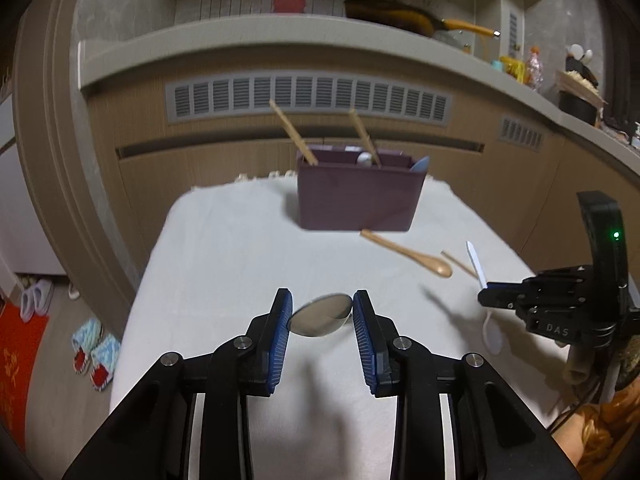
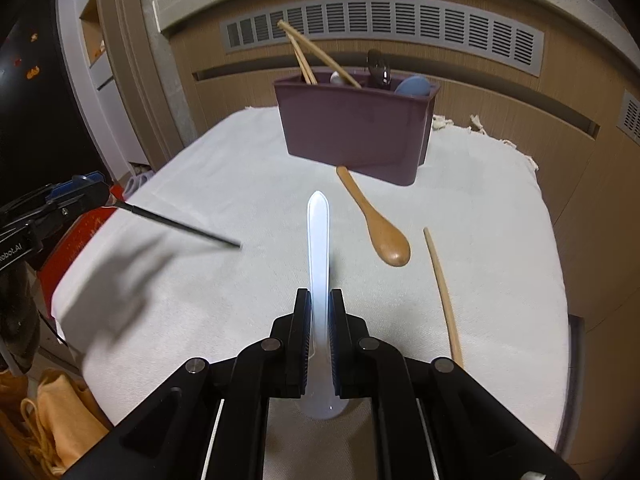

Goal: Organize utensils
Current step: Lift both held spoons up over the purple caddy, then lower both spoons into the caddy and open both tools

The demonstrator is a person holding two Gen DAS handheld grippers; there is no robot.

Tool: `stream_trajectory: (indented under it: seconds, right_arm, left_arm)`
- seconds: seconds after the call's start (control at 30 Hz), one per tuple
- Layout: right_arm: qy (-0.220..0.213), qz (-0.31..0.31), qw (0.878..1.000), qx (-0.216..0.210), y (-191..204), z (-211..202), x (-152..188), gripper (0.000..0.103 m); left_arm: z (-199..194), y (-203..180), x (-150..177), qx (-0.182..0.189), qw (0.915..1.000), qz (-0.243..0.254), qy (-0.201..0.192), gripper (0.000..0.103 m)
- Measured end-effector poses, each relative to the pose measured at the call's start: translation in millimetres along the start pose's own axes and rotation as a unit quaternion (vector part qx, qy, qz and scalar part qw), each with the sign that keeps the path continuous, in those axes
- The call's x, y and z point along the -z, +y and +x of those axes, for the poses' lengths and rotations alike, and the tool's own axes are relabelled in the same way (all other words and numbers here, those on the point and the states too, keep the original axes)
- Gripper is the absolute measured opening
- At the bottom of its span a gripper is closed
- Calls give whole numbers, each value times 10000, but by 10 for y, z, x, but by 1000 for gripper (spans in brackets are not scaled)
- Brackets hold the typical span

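Observation:
A purple utensil holder (image 1: 358, 196) stands at the far end of the white-clothed table (image 1: 224, 264) with chopsticks and spoons in it; it also shows in the right wrist view (image 2: 356, 128). My left gripper (image 1: 322, 312) is shut on the bowl of a metal spoon (image 1: 320, 316), whose black handle (image 2: 180, 226) points down to the cloth. My right gripper (image 2: 319, 308) is shut on a white plastic spoon (image 2: 318, 240), held above the table. A wooden spoon (image 2: 376, 224) and a single chopstick (image 2: 442, 292) lie on the cloth in front of the holder.
A curved wooden cabinet with vent grilles (image 1: 308, 98) rises behind the table. A shelf above holds a pan (image 1: 400, 16) and small items. Slippers (image 1: 94, 354) lie on the floor at left. Yellow bags (image 2: 60, 420) sit below the table's near edge.

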State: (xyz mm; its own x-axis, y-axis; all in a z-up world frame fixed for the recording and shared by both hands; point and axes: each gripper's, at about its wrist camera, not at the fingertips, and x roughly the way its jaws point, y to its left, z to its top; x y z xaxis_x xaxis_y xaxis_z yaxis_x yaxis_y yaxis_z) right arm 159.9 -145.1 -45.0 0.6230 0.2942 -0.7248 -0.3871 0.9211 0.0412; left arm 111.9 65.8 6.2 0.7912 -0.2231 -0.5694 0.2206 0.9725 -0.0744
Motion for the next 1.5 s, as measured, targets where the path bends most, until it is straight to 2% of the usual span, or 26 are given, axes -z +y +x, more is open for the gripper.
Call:
stream_trajectory:
  seconds: [0.03,0.1,0.3,0.63,0.7,0.8,0.93,1.0,1.1,1.2,1.33,1.5]
  right_arm:
    - [-34,-2,10000,-2,1,-28,-4,9]
    - [-97,2,10000,-7,3,-73,-12,9]
    - [-432,54,9990,-49,-2,-285,-95,9]
    - [-896,-20,9960,25,18,-597,-247,9]
    - [-1010,-61,9949,3,15,-704,-346,9]
    - [-1433,-240,9893,146,45,-1015,-637,9]
    - [-2267,-454,9718,472,62,-1522,-1176,9]
    - [-2531,-484,9647,548,44,-1655,-1413,9]
    - [-2755,-465,9583,603,-22,-1667,-1723,9]
    - [-2762,-393,9585,588,-127,-1456,-1974,9]
    - [-2572,-207,9645,553,-340,-992,-2207,9]
    - [-2102,-87,9760,554,-481,-258,-2310,9]
  left_arm:
    - [-28,-16,-22,11,10000,16,-49,29]
    - [-75,-34,-57,47,9999,17,-104,17]
    - [-181,-147,-165,105,9994,145,-281,9]
    - [-365,-238,-344,258,9981,187,-520,9]
    - [-463,-254,-523,390,9969,210,-646,9]
    - [-678,-312,-959,535,9927,386,-1014,9]
    - [-868,-348,-1617,633,9833,491,-1637,9]
    - [-863,-354,-1866,592,9792,505,-1875,9]
    - [-693,-309,-2199,679,9749,445,-2073,9]
    - [-363,-222,-2402,825,9757,371,-1995,9]
    - [248,-67,-2531,960,9830,106,-1562,9]
    - [892,109,-2457,1116,9882,-161,-1034,9]
